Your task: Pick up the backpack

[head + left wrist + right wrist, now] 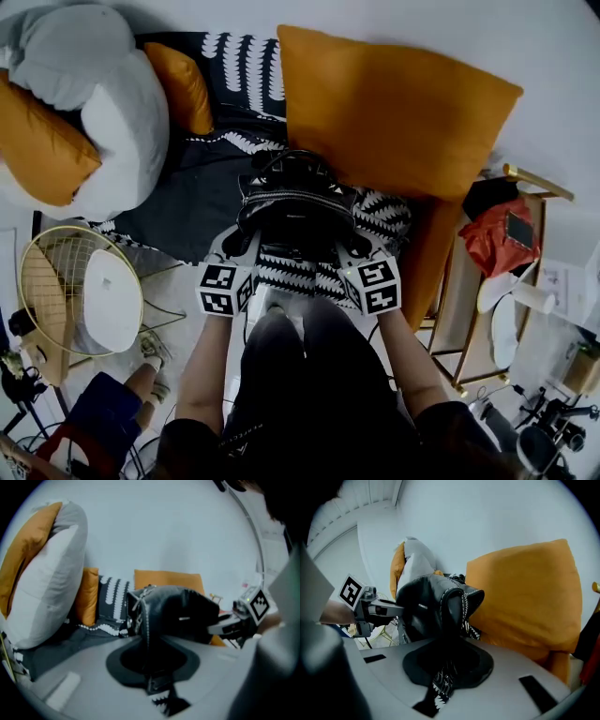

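The black leather backpack (pixel 295 208) hangs between my two grippers, just above the black-and-white patterned blanket (pixel 246 66). My left gripper (pixel 246 247) is shut on the backpack's left side, where a zipped edge (pixel 143 620) runs down between its jaws. My right gripper (pixel 349 247) is shut on the right side, where a zipped edge (pixel 461 609) also sits in the jaws. In the left gripper view the backpack (pixel 178 613) fills the middle and the right gripper (pixel 243 616) shows beyond it. In the right gripper view the left gripper (pixel 370 606) shows past the backpack (pixel 429 609).
A big orange cushion (pixel 394 112) leans right behind the backpack. A white and grey pillow (pixel 112 122) and smaller orange cushions lie at the left. A gold wire basket table (pixel 56 281) stands lower left. A side table (pixel 469 291) carrying a red thing (pixel 497 239) stands at the right.
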`<state>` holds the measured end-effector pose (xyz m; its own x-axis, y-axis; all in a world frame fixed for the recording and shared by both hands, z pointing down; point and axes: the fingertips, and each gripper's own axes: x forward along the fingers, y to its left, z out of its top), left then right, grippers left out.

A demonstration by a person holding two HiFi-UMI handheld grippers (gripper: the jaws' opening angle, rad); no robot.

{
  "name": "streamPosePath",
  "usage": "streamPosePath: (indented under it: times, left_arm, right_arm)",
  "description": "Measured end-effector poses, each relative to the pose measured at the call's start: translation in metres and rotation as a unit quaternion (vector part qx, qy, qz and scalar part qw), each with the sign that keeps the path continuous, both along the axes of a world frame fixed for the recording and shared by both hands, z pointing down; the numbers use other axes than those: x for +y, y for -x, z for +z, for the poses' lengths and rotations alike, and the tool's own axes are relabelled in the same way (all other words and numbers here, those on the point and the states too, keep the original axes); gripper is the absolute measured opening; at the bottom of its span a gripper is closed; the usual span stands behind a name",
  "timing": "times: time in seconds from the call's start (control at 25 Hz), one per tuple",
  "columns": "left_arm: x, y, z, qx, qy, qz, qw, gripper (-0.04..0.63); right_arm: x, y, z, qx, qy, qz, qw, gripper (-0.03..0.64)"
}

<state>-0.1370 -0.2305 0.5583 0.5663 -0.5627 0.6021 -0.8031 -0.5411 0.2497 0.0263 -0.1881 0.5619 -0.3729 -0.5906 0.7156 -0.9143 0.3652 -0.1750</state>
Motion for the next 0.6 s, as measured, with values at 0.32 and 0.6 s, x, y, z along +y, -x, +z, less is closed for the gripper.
streamPosePath:
  times: [0.32,0.6]
  left_arm:
    - [0.026,0.001,-0.065,0.009,-0.019,0.011,0.9997,0.067]
    - [0.047,0.010,-0.115,0.019,-0.032,0.011,0.9993,0.067]
  right_arm:
    - [0.021,-0.001,-0.063,-0.003,-0.035,0.008,0.999,0.032]
    - [0.042,0.009,-0.109,-0.013,-0.063,0.020,0.998,0.032]
